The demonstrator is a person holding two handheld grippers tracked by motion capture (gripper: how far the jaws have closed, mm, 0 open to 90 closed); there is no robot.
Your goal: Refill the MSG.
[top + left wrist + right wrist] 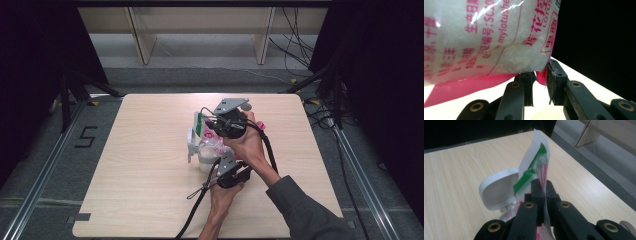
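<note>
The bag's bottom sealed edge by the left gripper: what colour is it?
Pink, under a clear bag of white crystals with pink print; the left gripper view shows it best.

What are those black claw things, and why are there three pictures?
A person sits at a wooden table and holds a black pinching tool in each hand. One picture looks down from above. The other two come from small cameras riding on the tools. The left gripper pinches the pink bottom corner of a bag full of white grains. The right gripper is shut on the bag's thin top edge. Beside it stands a white container with its lid flipped open.
</note>
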